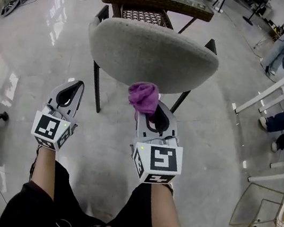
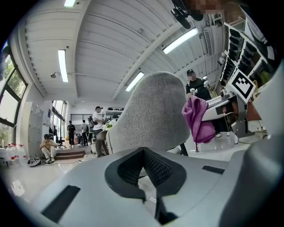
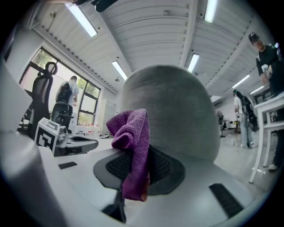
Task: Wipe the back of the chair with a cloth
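Right tool clamping cloth, against chair back

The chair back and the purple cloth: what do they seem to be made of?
The chair back looks like grey woven upholstery fabric, matte, with a fine speckled weave. The purple cloth shows a soft fuzzy pile, probably microfibre.

— What have your left tongs got hold of?
— Nothing. Mine are closed pad against pad, empty, and tilted up at the grey chair back just ahead.
— Where's the cloth?
— The purple cloth hangs bunched at the chair back's right edge. Whether it touches, I can't tell. Far left, a person sits low by a step.
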